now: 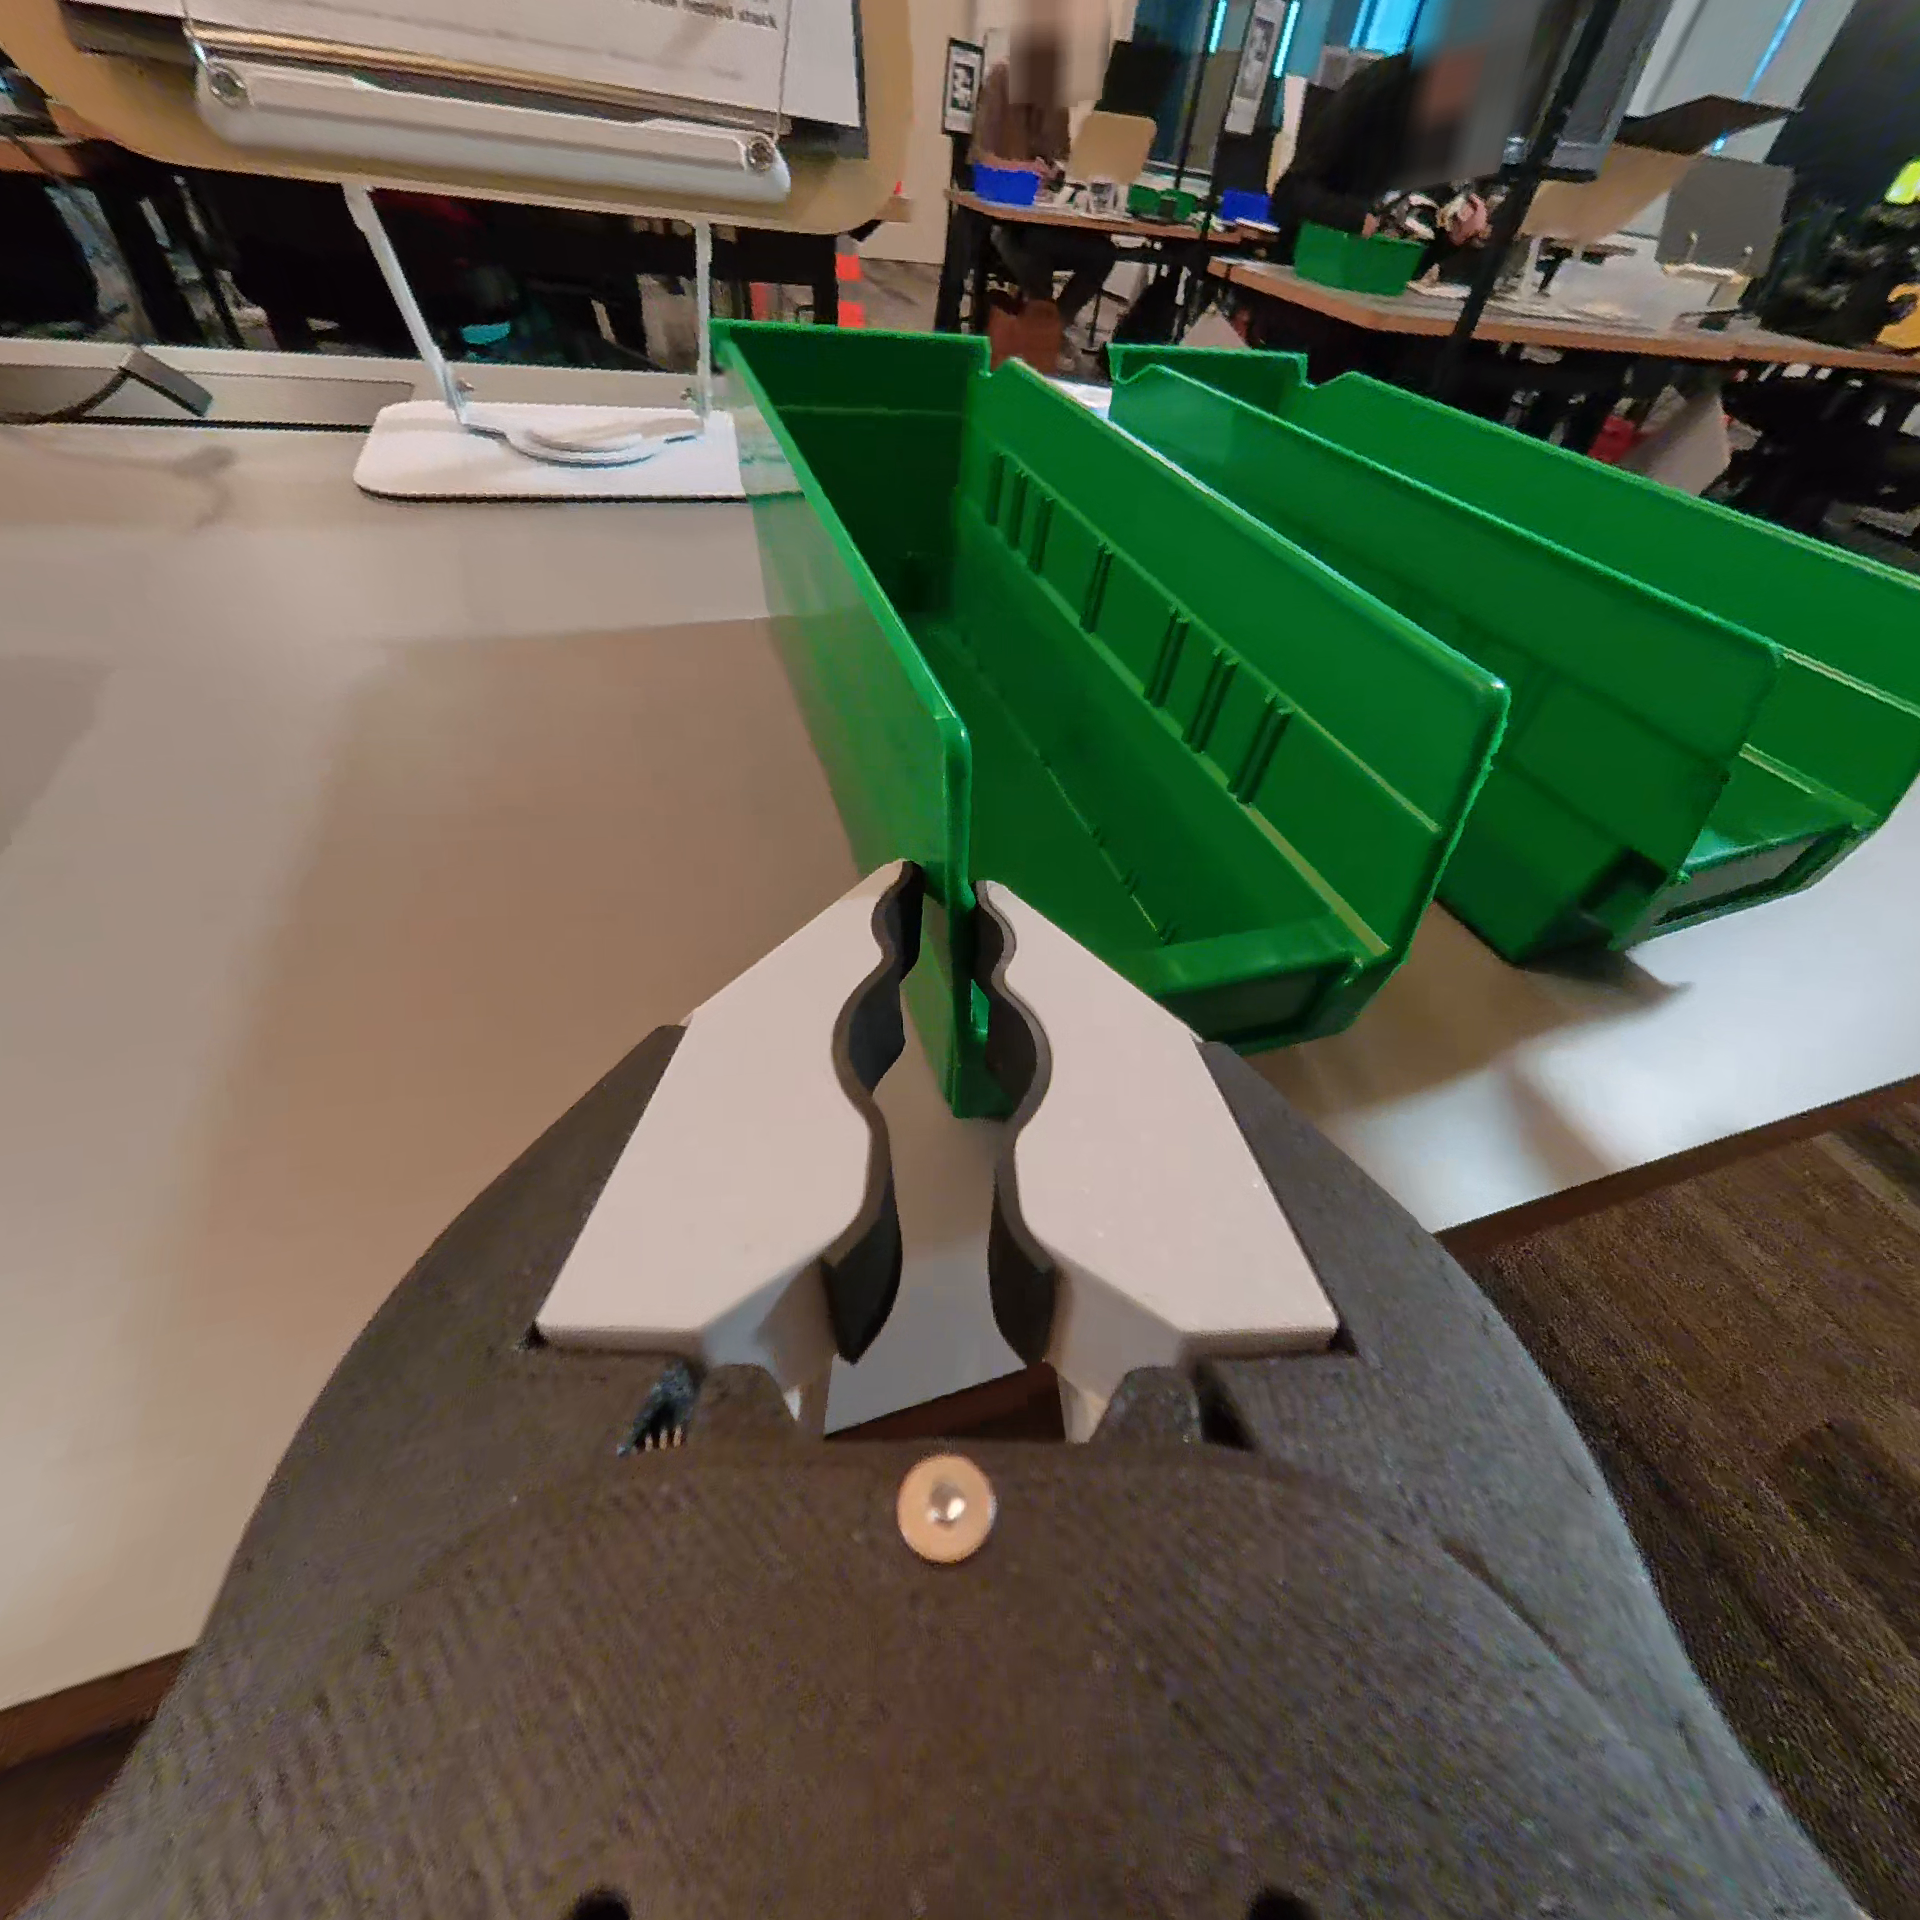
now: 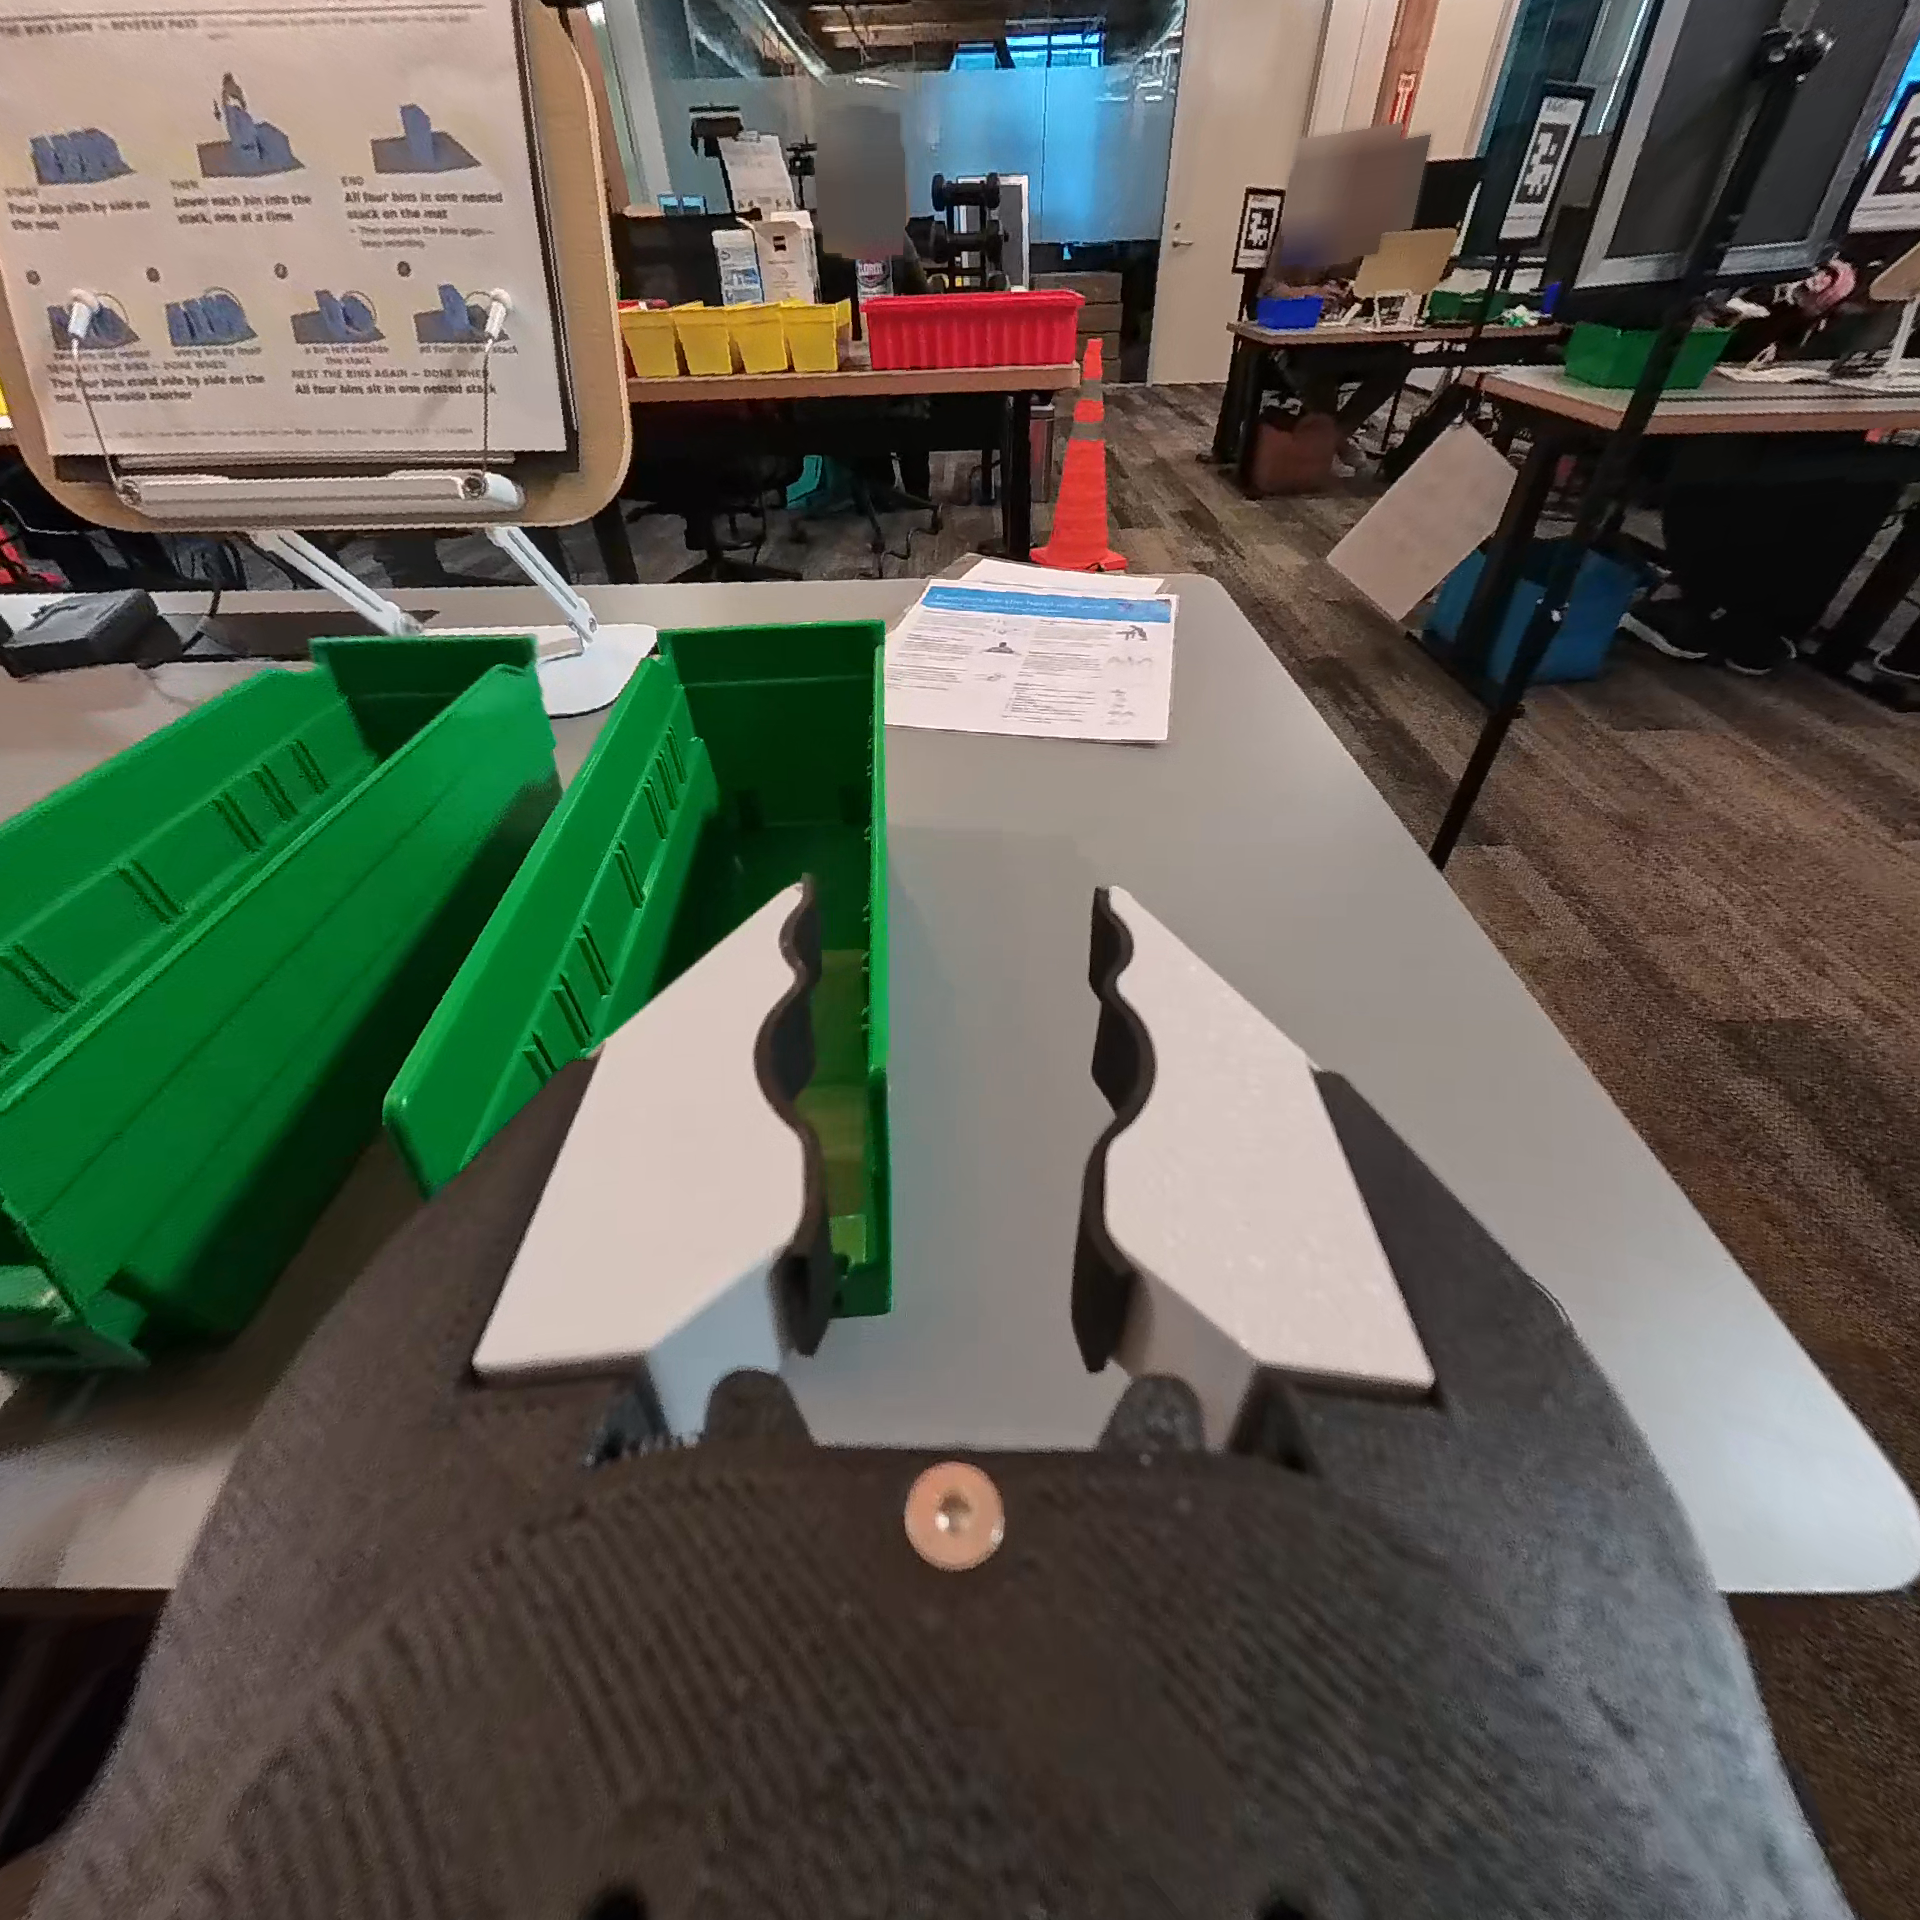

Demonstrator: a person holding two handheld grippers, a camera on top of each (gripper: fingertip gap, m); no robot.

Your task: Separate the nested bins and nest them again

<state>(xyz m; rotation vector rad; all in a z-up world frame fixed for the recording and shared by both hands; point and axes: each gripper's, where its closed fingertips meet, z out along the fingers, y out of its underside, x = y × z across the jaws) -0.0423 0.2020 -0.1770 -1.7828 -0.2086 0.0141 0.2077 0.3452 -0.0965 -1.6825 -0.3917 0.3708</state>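
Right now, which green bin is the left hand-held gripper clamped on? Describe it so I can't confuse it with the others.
On the grey table, the green bins lie side by side in front of the document stand. The held bin is the one nearest that stand. Unlike the neighbouring bins, its side wall is pinched by the left hand-held gripper.

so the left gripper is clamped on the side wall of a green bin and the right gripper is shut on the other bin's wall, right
Not quite. The right gripper is open, its fingers straddling the bin wall, as the right wrist view shows. The left gripper is indeed clamped on a green bin.
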